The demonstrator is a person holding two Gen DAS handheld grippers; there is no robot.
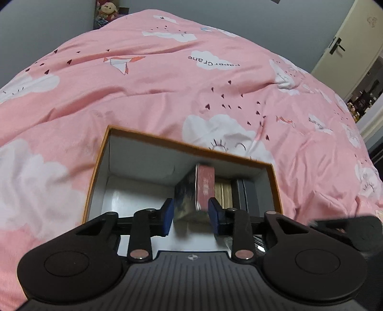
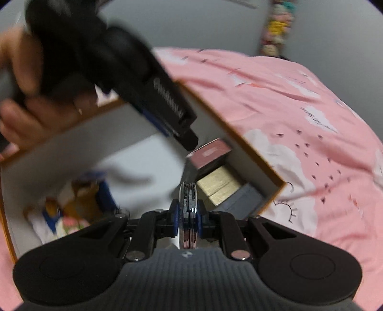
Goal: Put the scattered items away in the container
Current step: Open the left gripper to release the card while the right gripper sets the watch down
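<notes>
An open box [image 1: 153, 137] with an orange rim and white inside lies on the pink bed. My left gripper [image 1: 190, 215] is over it, its blue pads on either side of a pink-topped pack [image 1: 205, 186] with small gaps showing, so the jaws look open. The same pack shows in the right wrist view [image 2: 209, 153], beside a gold pack [image 2: 219, 185] and a grey one [image 2: 241, 199]. My right gripper [image 2: 189, 215] is shut on a thin shiny metal disc-shaped item [image 2: 189, 205] above the box's near edge. The left gripper [image 2: 167, 112] crosses that view.
A pink cloud-print duvet [image 1: 191, 83] covers the bed around the box [image 2: 261, 165]. A colourful packet [image 2: 71, 205] lies in the box's left corner. Plush toys [image 1: 106, 12] sit at the far wall. A door [image 1: 347, 47] stands at the right.
</notes>
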